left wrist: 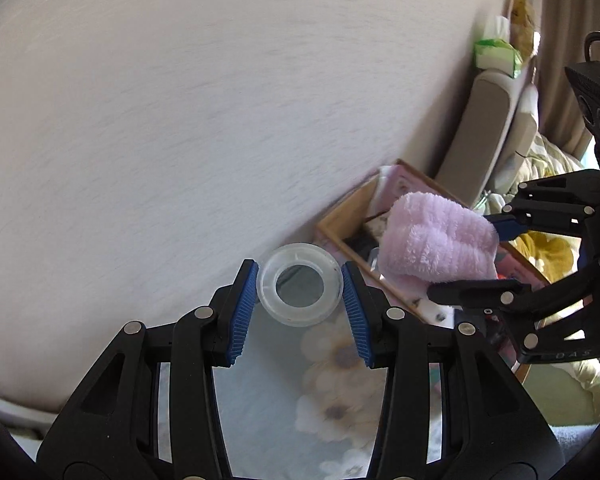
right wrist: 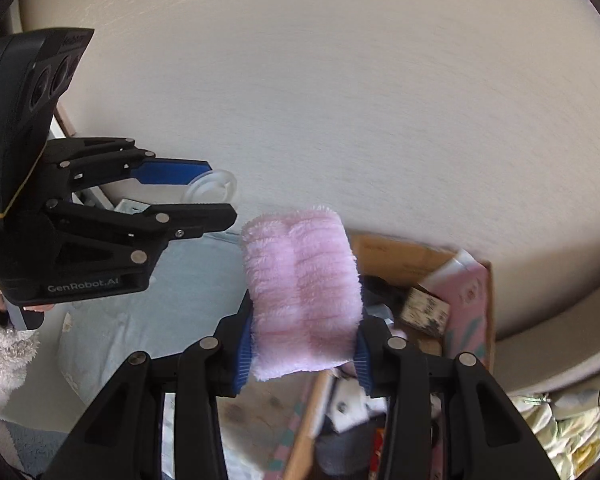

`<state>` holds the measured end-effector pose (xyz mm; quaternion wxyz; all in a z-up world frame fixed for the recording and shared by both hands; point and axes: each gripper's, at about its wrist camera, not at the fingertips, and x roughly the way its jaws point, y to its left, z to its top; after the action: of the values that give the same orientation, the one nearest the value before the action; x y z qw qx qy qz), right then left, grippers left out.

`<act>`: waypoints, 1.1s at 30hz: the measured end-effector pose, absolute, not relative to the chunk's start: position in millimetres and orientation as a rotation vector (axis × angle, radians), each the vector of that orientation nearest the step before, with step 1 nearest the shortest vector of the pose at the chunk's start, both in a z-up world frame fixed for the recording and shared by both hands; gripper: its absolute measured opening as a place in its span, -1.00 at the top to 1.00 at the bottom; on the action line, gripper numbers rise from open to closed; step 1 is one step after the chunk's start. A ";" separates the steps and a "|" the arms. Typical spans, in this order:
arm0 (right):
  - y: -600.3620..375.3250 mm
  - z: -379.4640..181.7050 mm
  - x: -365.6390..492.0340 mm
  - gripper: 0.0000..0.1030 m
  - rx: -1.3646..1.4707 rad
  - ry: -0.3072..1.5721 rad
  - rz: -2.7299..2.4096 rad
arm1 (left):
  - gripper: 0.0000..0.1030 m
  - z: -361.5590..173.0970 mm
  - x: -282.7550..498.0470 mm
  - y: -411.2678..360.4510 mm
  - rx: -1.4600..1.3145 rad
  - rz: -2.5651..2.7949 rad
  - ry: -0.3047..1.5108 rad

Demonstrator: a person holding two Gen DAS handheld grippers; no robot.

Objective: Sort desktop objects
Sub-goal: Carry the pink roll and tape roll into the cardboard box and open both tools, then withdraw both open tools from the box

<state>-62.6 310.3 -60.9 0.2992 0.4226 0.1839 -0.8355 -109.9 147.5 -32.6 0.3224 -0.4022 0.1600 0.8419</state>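
My left gripper is shut on a clear tape roll, held in the air above the floral table cover; the roll also shows in the right wrist view. My right gripper is shut on a folded pink fluffy cloth, held above the near-left corner of a cardboard box. In the left wrist view the cloth and the right gripper sit to the right, over the box.
The box holds a pink booklet, a small speckled block and other dark and white items. A white wall stands close behind. A beige chair with a green tissue pack is at the right.
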 end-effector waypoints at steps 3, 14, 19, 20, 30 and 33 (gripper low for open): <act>346.2 -69.6 -65.5 0.25 1.178 0.459 -2.244 | 0.23 -53.8 -112.5 190.2 -1.085 2.164 0.429; 426.0 -110.3 -57.6 0.25 1.337 0.385 -2.240 | 0.23 -118.0 -110.6 311.9 -1.141 2.051 0.460; 401.5 -131.4 -47.5 0.25 1.358 0.408 -2.223 | 0.23 -127.0 -106.0 329.6 -1.147 2.040 0.474; 402.3 -132.6 -48.1 0.24 1.360 0.407 -2.225 | 0.23 -127.4 -105.3 330.1 -1.148 2.040 0.481; 417.4 -125.1 -59.3 -0.99 1.427 0.365 -2.246 | -1.00 -126.6 -102.2 324.6 -1.186 2.101 0.545; 422.5 -119.6 -51.6 -0.99 1.433 0.343 -2.283 | -1.00 -127.4 -99.3 317.2 -1.181 2.129 0.551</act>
<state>-51.6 422.5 -119.6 0.2106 0.5157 0.1234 -0.8213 -99.3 317.2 -127.4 0.3171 -0.4488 0.2092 0.8088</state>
